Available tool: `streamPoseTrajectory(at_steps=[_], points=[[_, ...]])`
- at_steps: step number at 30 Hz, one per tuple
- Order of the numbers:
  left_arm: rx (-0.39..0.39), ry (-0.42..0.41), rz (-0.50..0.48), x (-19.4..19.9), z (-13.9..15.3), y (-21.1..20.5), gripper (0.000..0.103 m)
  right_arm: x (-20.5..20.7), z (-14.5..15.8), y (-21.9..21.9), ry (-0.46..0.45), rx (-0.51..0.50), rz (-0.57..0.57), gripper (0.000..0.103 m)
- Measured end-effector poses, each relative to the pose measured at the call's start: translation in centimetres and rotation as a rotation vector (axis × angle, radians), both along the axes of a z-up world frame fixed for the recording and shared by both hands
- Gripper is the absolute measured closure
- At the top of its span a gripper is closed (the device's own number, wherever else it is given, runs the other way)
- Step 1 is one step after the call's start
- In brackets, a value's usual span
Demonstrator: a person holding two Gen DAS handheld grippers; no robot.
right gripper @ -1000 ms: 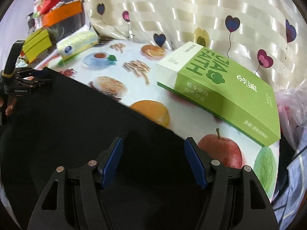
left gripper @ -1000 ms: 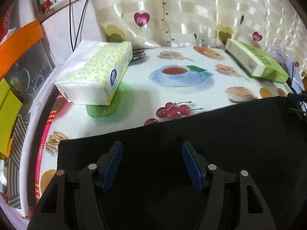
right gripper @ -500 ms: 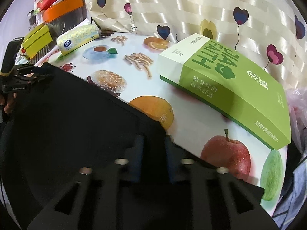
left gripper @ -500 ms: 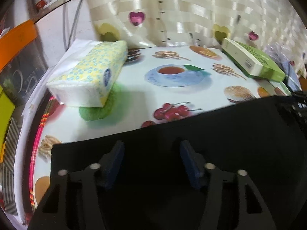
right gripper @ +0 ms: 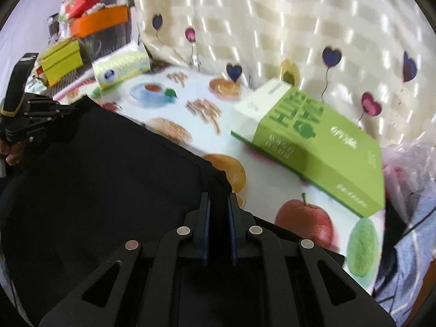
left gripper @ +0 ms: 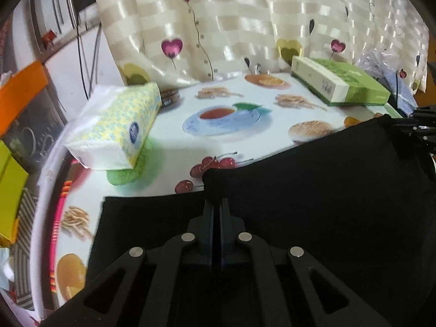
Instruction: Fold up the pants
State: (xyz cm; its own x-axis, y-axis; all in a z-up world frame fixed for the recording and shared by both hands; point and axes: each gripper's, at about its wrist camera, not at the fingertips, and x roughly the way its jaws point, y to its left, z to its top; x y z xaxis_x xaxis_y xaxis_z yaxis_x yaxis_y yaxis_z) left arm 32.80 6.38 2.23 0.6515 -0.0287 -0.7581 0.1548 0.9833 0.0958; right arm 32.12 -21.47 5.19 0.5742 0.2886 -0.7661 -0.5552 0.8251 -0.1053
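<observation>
My left gripper [left gripper: 217,204] has its jaws pressed together on the far edge of the black pants [left gripper: 313,190], and the pinched cloth bunches into a small peak just ahead of my fingertips. My right gripper [right gripper: 218,200] is closing, its blue pads [right gripper: 206,218] standing only a narrow gap apart with a fold of the same dark fabric between them; the frame is blurred there, but the pads look to be pressing on the cloth.

The pants lie spread across the near part of the table [left gripper: 174,160], which wears a cloth printed with cherries, a teacup, a burger and fruit. The edge of the pants runs in a sagging line from one of my grips to the other. From the right wrist view I see my left gripper at the far left corner of the fabric, a hand behind it.

Beyond the pants, a yellow-and-white tissue pack [left gripper: 117,128] sits on the left side of the table, well apart from a green box [right gripper: 313,147] on the right. A striped curtain [left gripper: 245,21] with heart balloons hangs behind.
</observation>
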Motion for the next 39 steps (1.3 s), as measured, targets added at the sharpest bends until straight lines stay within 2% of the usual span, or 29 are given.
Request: streamPoseTrajectory(at_steps=[6, 13, 20, 25, 27, 33, 38, 39], points=[[-0.053, -0.099, 0.004, -3.6, 3.3, 0.0, 0.099, -4.3, 3.1, -0.6, -0.08, 0.035, -0.001, 0.092], [-0.105, -0.191, -0.008, -9.1, 5.8, 0.1, 0.099, -11.5, 5.9, -1.6, -0.178, 0.078, -0.008, 0.092], [-0.154, -0.231, -0.02, -15.4, 6.1, 0.2, 0.099, -19.4, 5.6, -2.2, -0.226, 0.105, -0.024, 0.092], [-0.181, -0.229, -0.033, -19.9, 4.9, -0.2, 0.099, -24.5, 2.9, -2.9, -0.192, 0.145, -0.068, 0.092], [-0.189, -0.212, -0.037, -21.3, 4.1, -0.5, 0.099, -25.8, 1.3, -3.6, -0.139, 0.182, -0.097, 0.092], [-0.191, -0.131, -0.04, -24.0, 1.3, -1.6, 0.099, -27.8, -3.6, -4.7, 0.023, 0.208, -0.167, 0.092], [-0.224, -0.084, -0.009, -25.7, 0.0, -1.3, 0.097, -29.2, -4.4, -5.0, 0.058, 0.202, -0.198, 0.089], [-0.244, -0.075, 0.005, -26.3, -0.2, -0.9, 0.095, -29.5, -4.4, -5.1, 0.059, 0.196, -0.201, 0.085]])
